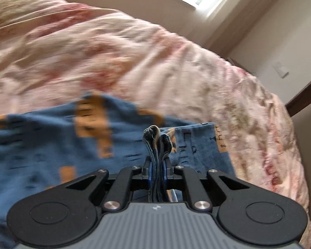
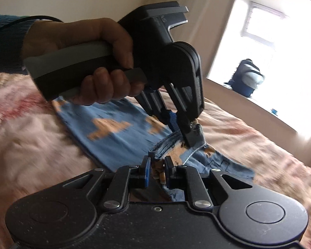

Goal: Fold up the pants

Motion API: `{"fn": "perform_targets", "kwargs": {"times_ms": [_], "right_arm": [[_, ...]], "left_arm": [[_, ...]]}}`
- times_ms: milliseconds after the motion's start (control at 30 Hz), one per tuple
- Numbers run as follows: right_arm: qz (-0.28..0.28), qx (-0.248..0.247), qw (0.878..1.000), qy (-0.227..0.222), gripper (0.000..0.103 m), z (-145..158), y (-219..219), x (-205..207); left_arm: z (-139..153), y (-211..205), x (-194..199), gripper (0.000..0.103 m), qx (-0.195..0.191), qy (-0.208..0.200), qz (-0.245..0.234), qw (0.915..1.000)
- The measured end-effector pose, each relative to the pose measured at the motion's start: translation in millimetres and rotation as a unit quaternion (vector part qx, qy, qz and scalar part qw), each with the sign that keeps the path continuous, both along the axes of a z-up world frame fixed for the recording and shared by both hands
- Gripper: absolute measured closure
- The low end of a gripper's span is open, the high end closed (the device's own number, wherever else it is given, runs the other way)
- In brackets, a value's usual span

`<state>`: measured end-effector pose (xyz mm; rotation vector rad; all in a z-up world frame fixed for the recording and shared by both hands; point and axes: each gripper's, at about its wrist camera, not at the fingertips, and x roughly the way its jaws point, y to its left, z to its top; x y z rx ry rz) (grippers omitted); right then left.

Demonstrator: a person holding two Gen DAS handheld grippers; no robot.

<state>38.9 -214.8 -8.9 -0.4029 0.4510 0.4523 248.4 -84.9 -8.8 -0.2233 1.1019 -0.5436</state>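
Both jaws pinch the pants (image 1: 51, 145): left gripper (image 1: 157, 164), right gripper (image 2: 157, 167). Keep edges level as you carry them over.

No legible text, label, brand or number anywhere; marks on blue pants (image 1: 41, 145) too blurred.

Daylight came from the window (image 2: 259, 47) at upper right, blown out to white glare. The floral bedspread (image 1: 134, 51) and the pants (image 1: 41, 145) were smeared by motion blur. Fisheye curvature bent the edges; the corners went dark.
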Motion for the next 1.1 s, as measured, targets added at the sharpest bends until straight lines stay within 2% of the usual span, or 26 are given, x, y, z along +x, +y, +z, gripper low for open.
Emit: {"fn": "perform_targets", "kwargs": {"times_ms": [100,200,300,367,433,500,533,567,600,633,667,700,733,800,867,933,1000,1033,1067,1100], "right_arm": [[0.032,-0.003,0.999,0.016,0.09,-8,21,4],[0.058,-0.008,0.998,0.026,0.092,-15,35,4],[0.07,-0.012,0.997,0.032,0.093,-19,40,10],[0.07,-0.018,0.997,0.039,0.093,-25,44,15],[0.071,-0.014,0.996,0.048,0.087,-30,44,18],[0.077,-0.003,0.996,0.045,0.081,-29,38,14],[0.081,0.005,0.996,0.037,0.073,-26,32,10],[0.08,0.014,0.997,0.019,0.066,-22,22,2],[0.069,0.016,0.997,-0.004,0.053,-16,10,-7],[0.047,0.012,0.998,-0.033,0.038,-12,-1,-14],[0.013,0.002,0.998,-0.062,0.03,-9,-13,-20],[-0.032,-0.013,0.996,-0.086,0.016,-7,-26,-22],[-0.072,-0.025,0.992,-0.099,0.009,-6,-37,-21],[-0.15,-0.055,0.982,-0.101,0.008,-7,-55,-4],[-0.185,-0.042,0.978,-0.088,0.008,-6,-64,16],[-0.175,-0.025,0.982,-0.073,0.006,-9,-60,26],[-0.157,-0.063,0.984,-0.046,0.005,-26,-51,34],[-0.152,-0.09,0.984,-0.034,0.006,-37,-49,36],[-0.15,-0.103,0.983,-0.035,0.006,-44,-53,34],[-0.159,-0.105,0.981,-0.044,0.005,-45,-61,29]], "left_arm": [[-10,18,0,0.092,0.01,0.01,0.005,0.9999],[-20,35,-1,0.092,-0.006,0.021,0.015,0.9997],[-27,44,1,0.091,-0.021,0.025,0.021,0.9992],[-33,41,3,0.086,-0.01,0.018,0.015,0.9997],[-37,40,1,0.082,-0.004,0.008,0.007,0.9999],[-33,44,-2,0.066,-0.007,0.0,0.006,1.0],[-30,46,-4,0.058,-0.006,-0.007,0.012,0.9999],[-25,48,-7,0.042,-0.003,-0.017,0.02,0.9997],[-21,49,-10,0.03,0.004,-0.034,0.032,0.9989],[-15,49,-15,0.026,0.015,-0.059,0.049,0.997],[-11,47,-20,0.02,0.031,-0.083,0.065,0.994],[-8,42,-25,0.016,0.048,-0.106,0.08,0.99],[-7,35,-30,0.014,0.061,-0.125,0.095,0.9857],[-10,17,-45,0.011,0.08,-0.156,0.123,0.9768],[-17,-1,-63,0.011,0.096,-0.177,0.129,0.971],[-25,-16,-78,0.011,0.125,-0.201,0.11,0.9654],[-40,-29,-85,0.008,0.197,-0.222,0.095,0.9501],[-49,-30,-86,0.006,0.22,-0.234,0.091,0.9425],[-52,-25,-87,0.004,0.215,-0.242,0.095,0.9414],[-53,-17,-86,0.003,0.2,-0.237,0.107,0.9446]]}}
